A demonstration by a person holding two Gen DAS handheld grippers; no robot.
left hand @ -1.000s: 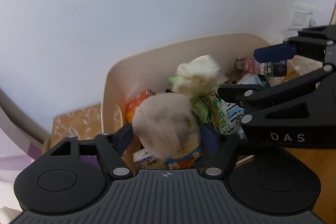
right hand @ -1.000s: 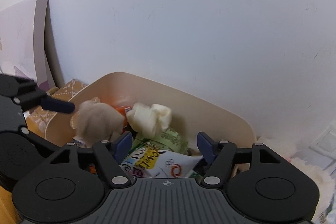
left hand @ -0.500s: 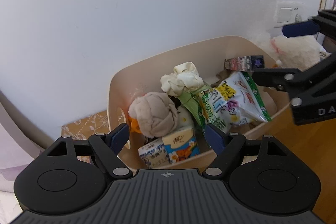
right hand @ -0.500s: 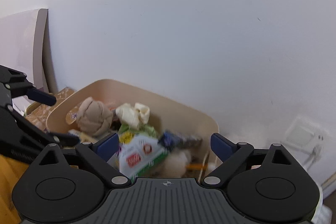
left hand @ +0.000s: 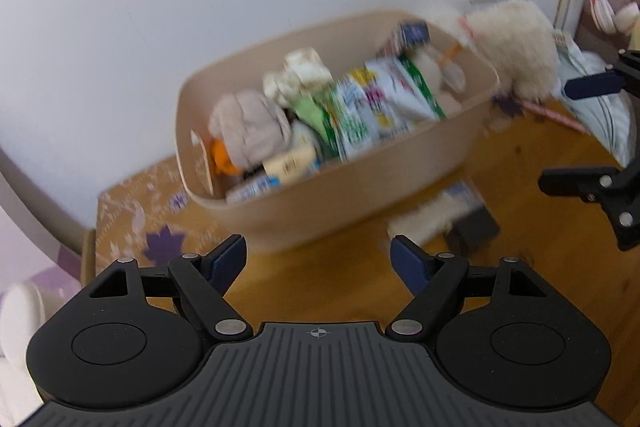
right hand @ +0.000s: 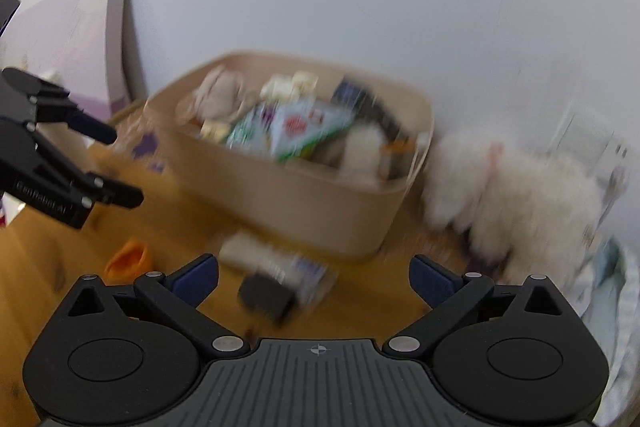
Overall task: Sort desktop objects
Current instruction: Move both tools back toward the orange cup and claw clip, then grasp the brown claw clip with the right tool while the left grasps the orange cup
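Here both grippers hang empty above the wooden tabletop (left hand: 532,291): the left gripper (left hand: 318,261) has its jaws spread wide with nothing between them, and the right gripper (right hand: 314,277) is just as wide and just as bare. Just ahead of the right one lie a small dark block (right hand: 266,297) and a pale packet (right hand: 276,259), touching or overlapping; blur hides which. An orange piece (right hand: 128,261) sits apart toward the left gripper's side. Beyond them the beige bin (left hand: 360,187) stands against the back edge by the wall, heaped with a beige cloth ball (left hand: 250,127), snack bags (left hand: 380,99) and cartons. A white plush toy (right hand: 516,187) sits by the bin's right end.

The risks, as I judge them: a grab at the dark block may catch the packet too, or knock it away; anything dropped onto the heap could slide off; and two open grippers working near each other could collide.
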